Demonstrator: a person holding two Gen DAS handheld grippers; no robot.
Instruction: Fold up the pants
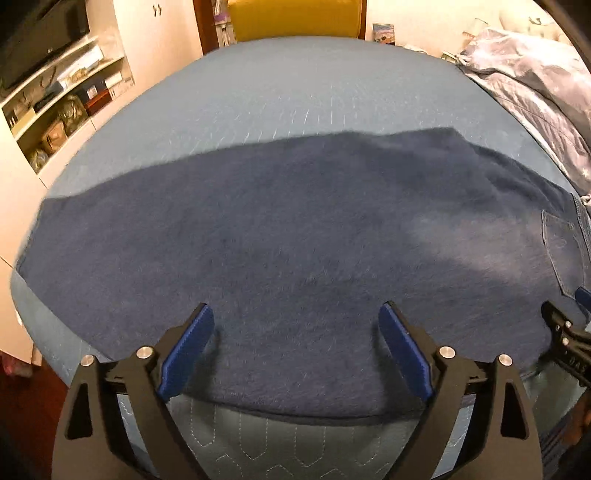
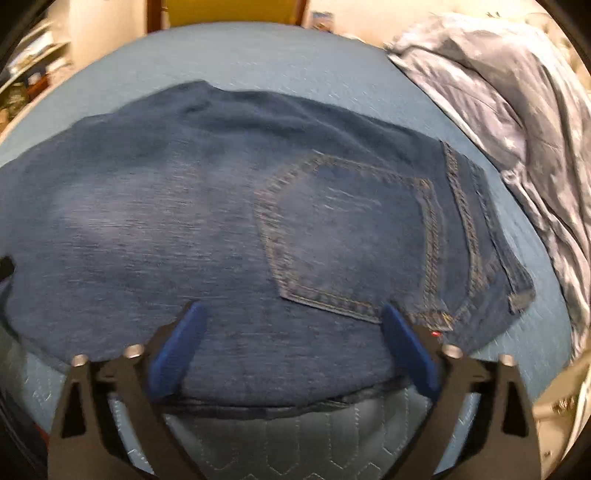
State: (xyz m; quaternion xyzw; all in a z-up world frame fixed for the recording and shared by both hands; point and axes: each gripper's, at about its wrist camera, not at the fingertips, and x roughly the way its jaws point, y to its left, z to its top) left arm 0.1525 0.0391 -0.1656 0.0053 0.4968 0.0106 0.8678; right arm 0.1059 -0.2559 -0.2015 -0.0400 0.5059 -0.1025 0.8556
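Left tool [image 1: 297, 328] hovers low over the near edge of the jeans [image 1: 258, 240], fingers pointing forward, spread wide, nothing between the blue pads [image 1: 186, 354]. Right tool [image 2: 293, 332] sits in the same pose over the waist end, also spread wide and empty; its right pad [image 2: 408, 350] lies just beside the lower corner of the back pocket [image 2: 351, 229]. From the left view, the right tool's tip [image 1: 565, 328] shows at the far right edge.

Jeans lie flat across a blue quilted pad [image 1: 258, 99], legs stacked, running left to right: hems to the left, waistband [image 2: 476, 221] to the right. Near long edge of the denim sits close to the pad's front border. Both frames are motion-blurred.

A rumpled patterned blanket [image 2: 498, 96] lies on the right, beside the waistband but apart from it. Wall shelves [image 1: 62, 99] at far left hold boxes and small clutter, too blurred to name. A yellow panel [image 1: 295, 18] stands beyond the pad.
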